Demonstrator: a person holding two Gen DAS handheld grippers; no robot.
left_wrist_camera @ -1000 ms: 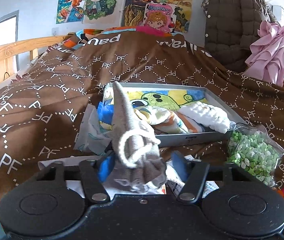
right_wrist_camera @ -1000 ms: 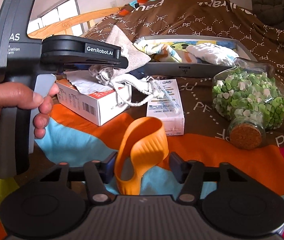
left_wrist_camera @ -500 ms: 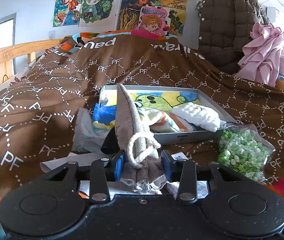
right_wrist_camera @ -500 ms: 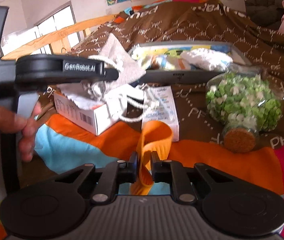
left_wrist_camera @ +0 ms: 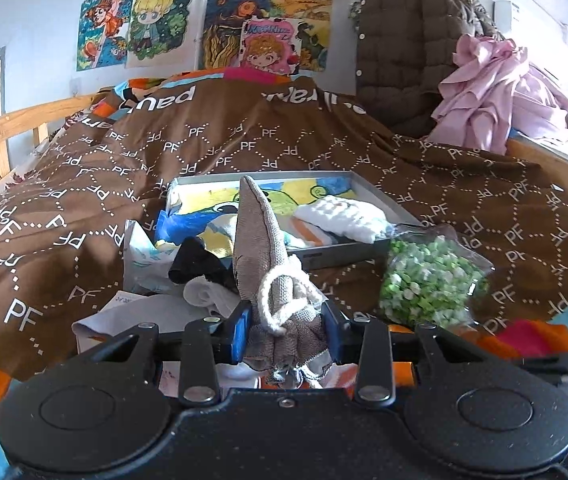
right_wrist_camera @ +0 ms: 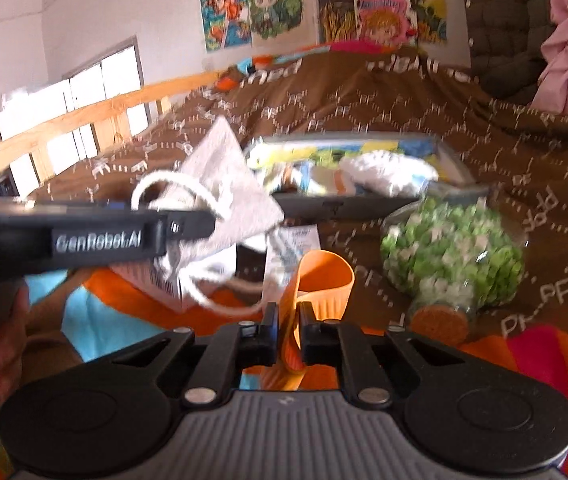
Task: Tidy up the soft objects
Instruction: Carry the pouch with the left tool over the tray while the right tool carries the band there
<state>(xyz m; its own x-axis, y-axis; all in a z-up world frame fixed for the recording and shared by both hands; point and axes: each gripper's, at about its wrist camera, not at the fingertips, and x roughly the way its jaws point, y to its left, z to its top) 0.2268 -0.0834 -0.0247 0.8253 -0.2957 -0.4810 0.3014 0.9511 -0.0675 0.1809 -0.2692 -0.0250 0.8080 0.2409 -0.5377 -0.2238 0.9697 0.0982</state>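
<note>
My left gripper (left_wrist_camera: 285, 334) is shut on a grey drawstring pouch (left_wrist_camera: 262, 248) with a white cord and holds it upright above the bed. The pouch (right_wrist_camera: 224, 196) and the left gripper's arm also show in the right wrist view. My right gripper (right_wrist_camera: 288, 334) is shut on an orange rubber band (right_wrist_camera: 321, 284) and holds it lifted. A grey tray (left_wrist_camera: 347, 248) ahead holds folded cloths and a white knit piece (left_wrist_camera: 343, 220). A black sock (left_wrist_camera: 196, 264) and a white sock (left_wrist_camera: 204, 294) lie left of the pouch.
A glass jar of green and white pieces (left_wrist_camera: 427, 280) with a cork (right_wrist_camera: 439, 320) lies right of the tray. Cardboard boxes (right_wrist_camera: 291, 248) sit below the pouch. A brown patterned quilt (left_wrist_camera: 84, 184) covers the bed; wooden rail (right_wrist_camera: 64, 124) at left; jackets (left_wrist_camera: 483, 92) at back right.
Both grippers closed on their objects, left on the pouch and right on the orange band, and both have lifted. The socks came into view beside the pouch.
</note>
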